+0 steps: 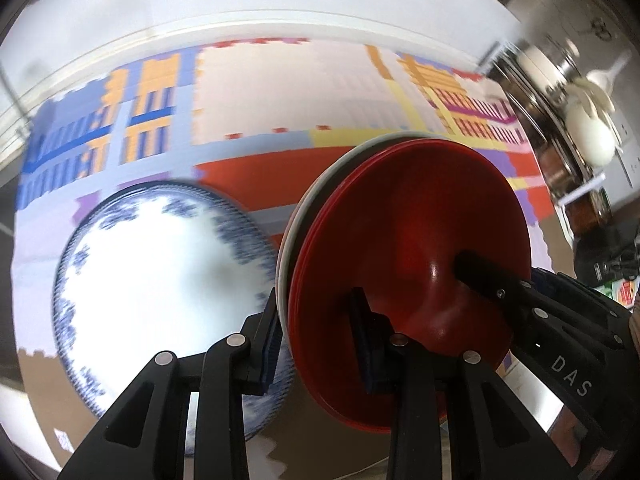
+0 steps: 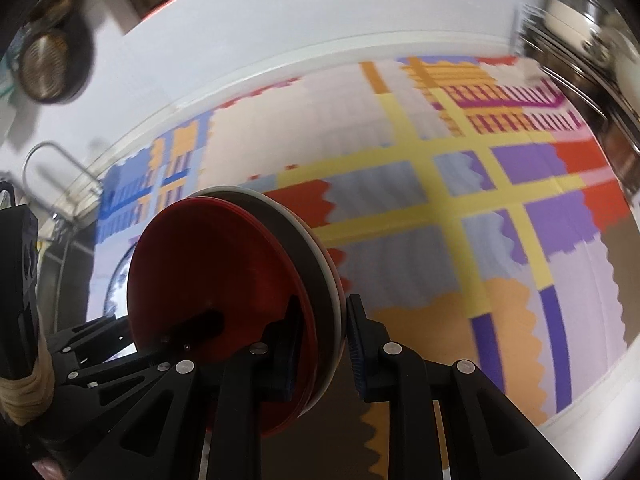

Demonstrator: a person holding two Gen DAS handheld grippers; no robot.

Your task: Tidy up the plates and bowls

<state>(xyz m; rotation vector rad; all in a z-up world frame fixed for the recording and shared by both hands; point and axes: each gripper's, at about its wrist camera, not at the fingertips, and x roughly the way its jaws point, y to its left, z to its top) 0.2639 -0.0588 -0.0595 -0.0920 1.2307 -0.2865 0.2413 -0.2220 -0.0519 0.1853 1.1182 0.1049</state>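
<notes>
A white desk (image 1: 280, 4) carries a large patterned mat (image 1: 280, 92) of orange, blue, yellow, purple and red blocks, which fills most of both views. Beyond the mat's far right edge stands shiny metal kitchenware (image 1: 560, 80), blurred, with a pale rounded object (image 1: 596, 136) beside it. In the right wrist view a dark round pan-like thing (image 2: 52, 64) sits at the upper left, and a bent metal rail (image 2: 56, 168) rises by the desk's left end.

A blue-and-white plate (image 1: 160, 280) lies flat on the mat at the left, just beside the held stack, its near edge partly hidden behind the left tool's finger.

The stack of plates (image 1: 408, 264) is held on edge above the mat: red plates facing the cameras, with a white-rimmed plate (image 1: 286, 248) behind them. It blocks the middle of the mat in both views.

The left tool (image 1: 316, 340) is clamped on the stack's lower rim, one finger on the white back, the other on the red face. The right tool (image 2: 320, 344) straddles the same stack at another part of the rim; its inner finger lies against the red face, while its outer finger (image 2: 356, 340) seems to stand just off the white rim, so I cannot tell whether it grips.
</notes>
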